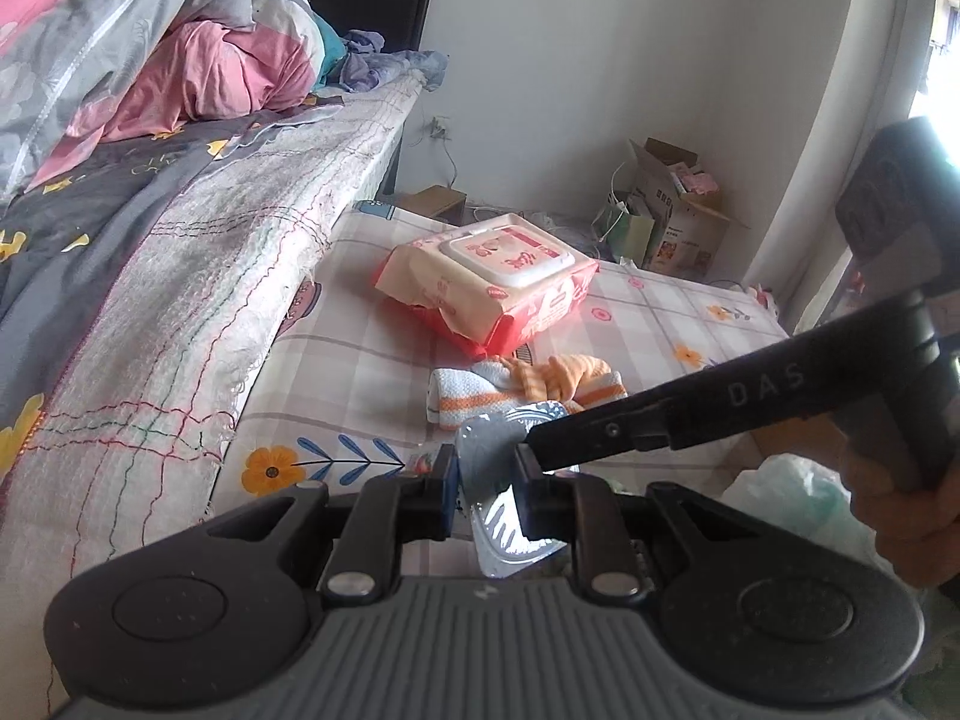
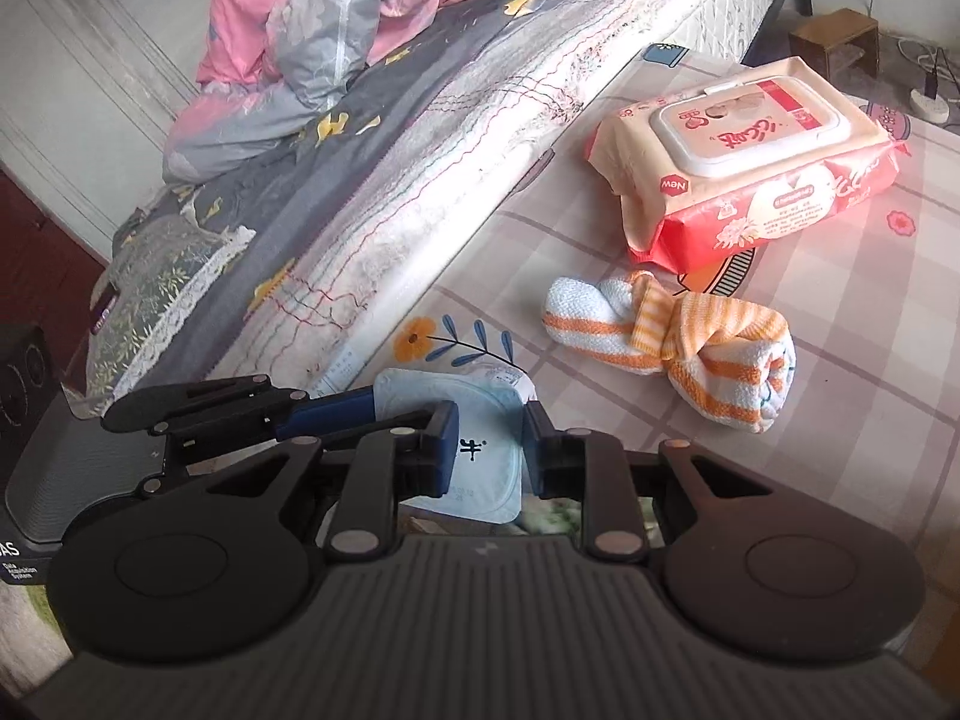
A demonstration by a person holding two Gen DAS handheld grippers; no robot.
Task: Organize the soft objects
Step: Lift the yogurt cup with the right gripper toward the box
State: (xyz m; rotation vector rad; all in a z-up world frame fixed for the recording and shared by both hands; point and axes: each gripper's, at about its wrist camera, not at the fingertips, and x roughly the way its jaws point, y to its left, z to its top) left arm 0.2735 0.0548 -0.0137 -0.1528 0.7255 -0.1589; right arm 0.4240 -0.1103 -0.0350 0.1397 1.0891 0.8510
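Your left gripper [image 1: 485, 483] and right gripper [image 2: 491, 450] both pinch the pale blue foil-lidded pack [image 2: 456, 438], jaws narrow, at the near edge of the checked sheet [image 2: 840, 360]. The rolled striped towel [image 2: 672, 348] lies farther right, near the wipes pack [image 2: 756, 162].

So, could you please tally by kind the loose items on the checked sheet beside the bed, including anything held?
Wet-wipe packs: 1, wipes pack
Rolled striped towels: 1, towel
Foil-lidded cups: 1, cup, between the fingers of the left gripper and the right gripper
Total: 3
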